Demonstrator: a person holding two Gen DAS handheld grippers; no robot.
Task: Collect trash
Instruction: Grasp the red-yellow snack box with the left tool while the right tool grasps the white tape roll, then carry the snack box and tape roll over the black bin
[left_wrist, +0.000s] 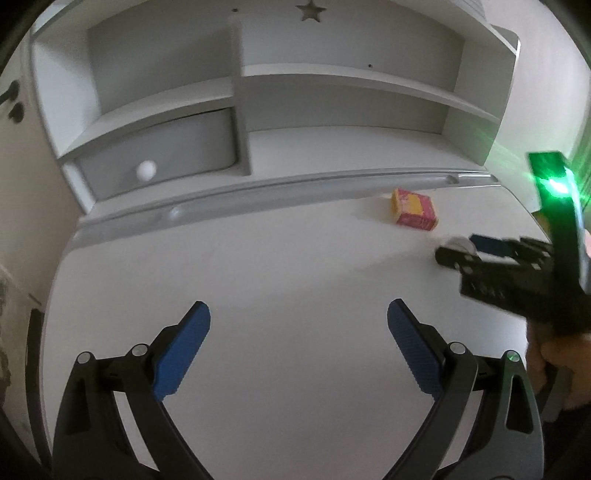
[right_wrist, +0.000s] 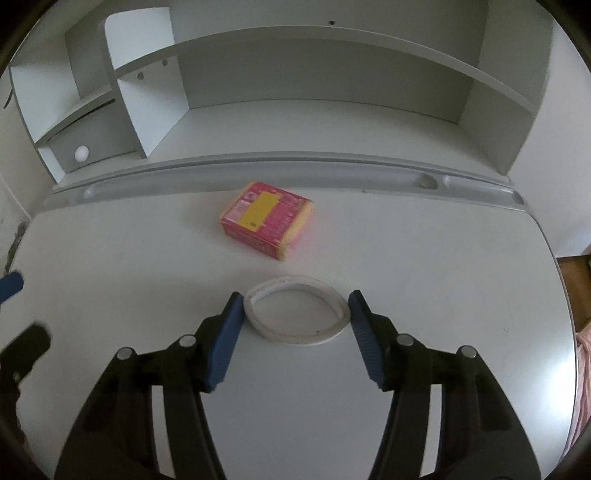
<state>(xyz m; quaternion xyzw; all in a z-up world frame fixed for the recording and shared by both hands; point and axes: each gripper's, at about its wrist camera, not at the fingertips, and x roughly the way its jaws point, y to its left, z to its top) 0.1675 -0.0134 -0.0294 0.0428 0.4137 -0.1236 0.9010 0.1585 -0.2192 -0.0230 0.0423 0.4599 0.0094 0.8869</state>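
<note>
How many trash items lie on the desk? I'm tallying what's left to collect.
2: a white ring between the right tongs, and a pink box beyond it near the desk's rear groove. None seems hidden.

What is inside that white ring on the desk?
Only bare desk top shows through the white ring; nothing lies inside it. The right gripper has its pads at the ring's two sides. What is under the ring's band is hidden.
</note>
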